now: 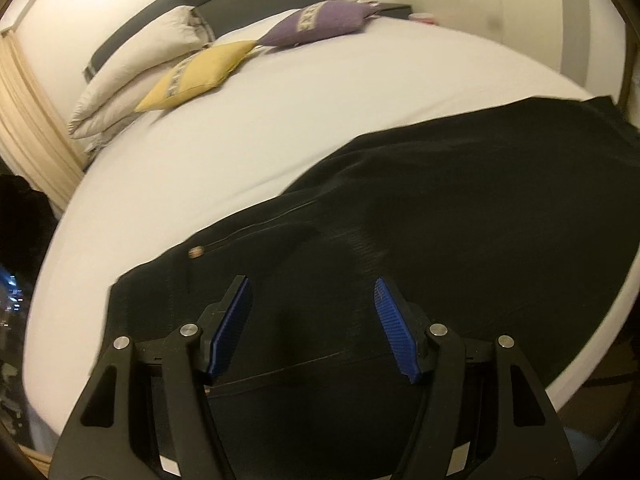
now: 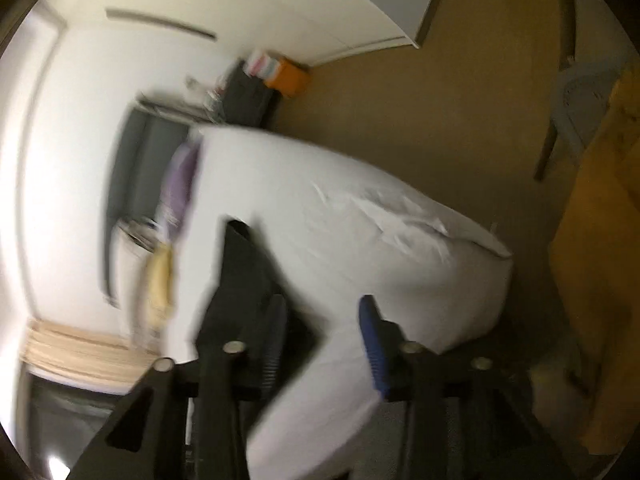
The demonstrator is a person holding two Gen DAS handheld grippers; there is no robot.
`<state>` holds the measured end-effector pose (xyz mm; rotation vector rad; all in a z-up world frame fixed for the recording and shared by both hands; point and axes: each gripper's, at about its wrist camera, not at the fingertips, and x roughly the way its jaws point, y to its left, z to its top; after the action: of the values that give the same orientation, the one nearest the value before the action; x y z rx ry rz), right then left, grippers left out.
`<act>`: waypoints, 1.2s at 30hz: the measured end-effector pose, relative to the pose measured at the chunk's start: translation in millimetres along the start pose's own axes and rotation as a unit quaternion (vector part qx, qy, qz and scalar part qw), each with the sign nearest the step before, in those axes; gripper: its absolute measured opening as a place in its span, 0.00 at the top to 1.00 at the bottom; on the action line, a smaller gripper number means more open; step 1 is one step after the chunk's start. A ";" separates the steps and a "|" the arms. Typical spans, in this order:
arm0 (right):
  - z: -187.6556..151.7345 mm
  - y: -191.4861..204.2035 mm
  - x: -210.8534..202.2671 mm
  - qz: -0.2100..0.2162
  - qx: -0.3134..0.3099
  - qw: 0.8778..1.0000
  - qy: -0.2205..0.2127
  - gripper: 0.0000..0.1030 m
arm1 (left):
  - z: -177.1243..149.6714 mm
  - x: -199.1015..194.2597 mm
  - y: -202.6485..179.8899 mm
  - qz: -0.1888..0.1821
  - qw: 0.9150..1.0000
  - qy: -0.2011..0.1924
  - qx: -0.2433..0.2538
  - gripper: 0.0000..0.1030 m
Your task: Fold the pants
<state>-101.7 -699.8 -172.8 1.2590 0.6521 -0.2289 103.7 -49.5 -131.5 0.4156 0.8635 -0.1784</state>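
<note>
The left wrist camera sits just behind the left gripper (image 1: pixel 312 320) and looks steeply down along its fingers, close above the black pants (image 1: pixel 440 220) on the white bed (image 1: pixel 280 128). Beyond the claw lie a yellow cushion (image 1: pixel 200 72) and a purple cushion (image 1: pixel 316 24).

The right wrist camera sits behind the right gripper (image 2: pixel 324 336). Its view is rolled and blurred, and it looks less steeply over the bed's corner (image 2: pixel 460 272) to the floor (image 2: pixel 420 100). Both views share the bed, the cushions and the pants.
</note>
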 end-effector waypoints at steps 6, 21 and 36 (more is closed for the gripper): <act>-24.7 16.4 36.0 0.049 0.023 0.997 0.054 0.53 | 19.8 -22.1 -43.7 -0.036 0.999 -0.022 0.002 0.39; -62.1 -6.0 75.6 0.093 0.104 0.988 0.060 0.53 | 25.4 -31.7 -68.7 -0.074 0.997 -0.024 0.002 0.36; -73.7 -5.6 103.9 0.165 0.158 0.973 0.037 0.77 | 27.4 -30.5 -83.6 -0.101 0.995 -0.022 0.002 0.36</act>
<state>-45.7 -613.5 -248.2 1.6682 0.4709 -0.0080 76.8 -137.2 -115.8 0.3255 0.8618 -0.3746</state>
